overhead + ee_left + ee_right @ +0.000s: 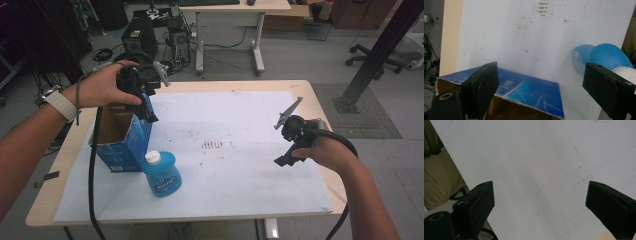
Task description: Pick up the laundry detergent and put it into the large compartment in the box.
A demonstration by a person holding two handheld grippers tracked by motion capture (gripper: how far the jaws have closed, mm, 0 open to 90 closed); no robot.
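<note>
An open blue cardboard box (121, 142) stands at the left of the white sheet (225, 125), its brown inside facing up. Close by its near right corner is a blue bottle (162, 176) with a white cap (152, 158). My left gripper (151, 118) hangs over the box's far right corner, pointing down. In the left gripper view my left gripper (541, 87) is open, with the box's blue wall (529, 91) below the gap and the bottle (599, 56) beside the right jaw. My right gripper (281, 160) hovers open over the sheet's right side; in the right gripper view my right gripper (539, 205) has bare sheet (536, 157) beneath it.
The sheet covers most of a wooden table (320, 107). Faint dark smudges (212, 145) mark its middle. Beyond the far edge are a computer tower (140, 35), cables and a white desk (235, 10). A black slanted post (380, 50) stands at the right.
</note>
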